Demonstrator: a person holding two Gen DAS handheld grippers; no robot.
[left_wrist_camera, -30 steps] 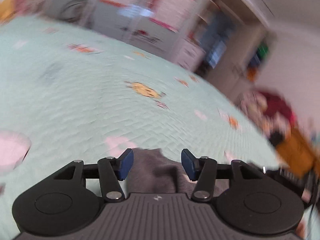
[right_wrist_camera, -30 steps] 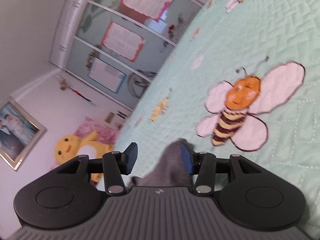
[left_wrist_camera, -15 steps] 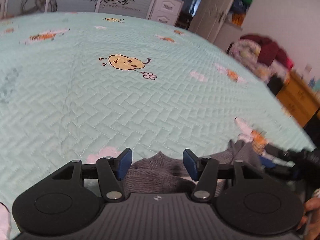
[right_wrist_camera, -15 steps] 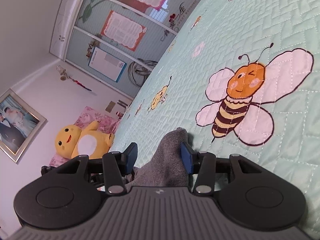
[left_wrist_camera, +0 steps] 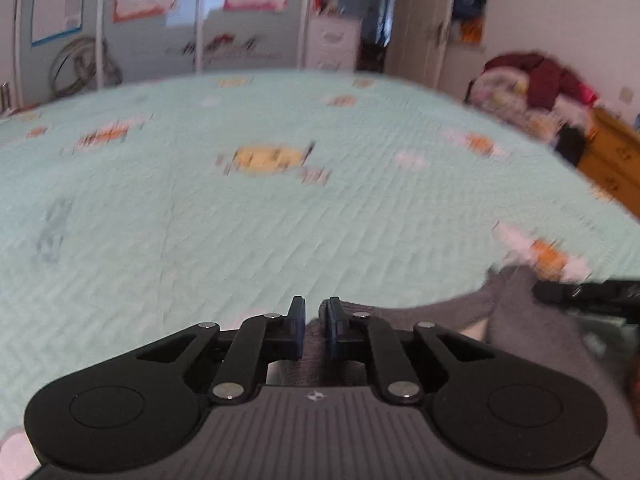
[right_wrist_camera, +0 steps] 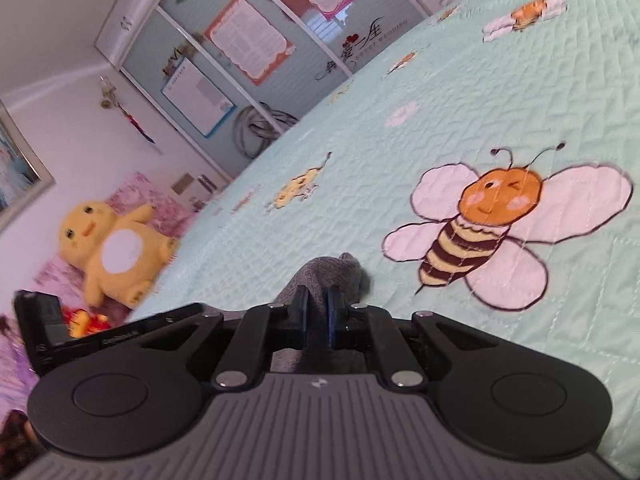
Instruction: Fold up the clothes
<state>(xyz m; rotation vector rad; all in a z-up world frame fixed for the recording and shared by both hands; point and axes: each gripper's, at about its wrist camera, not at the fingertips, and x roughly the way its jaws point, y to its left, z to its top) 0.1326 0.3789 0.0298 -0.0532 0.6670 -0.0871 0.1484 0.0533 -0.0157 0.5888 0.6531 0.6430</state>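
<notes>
Grey knit garment (right_wrist_camera: 328,276): soft, light, limp, likely sags between grips. Left gripper (left_wrist_camera: 313,322) and right gripper (right_wrist_camera: 315,312) jaws just closed, each pinching edge fold ahead; left view blurred.

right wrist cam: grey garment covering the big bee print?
No. The grey garment lies left of the bee print, which shows whole on the quilt.

Grey knitted garment (left_wrist_camera: 516,320) lay bunched on the bed; one edge was raised, one rounded corner (right_wrist_camera: 336,276) stood upright.
</notes>
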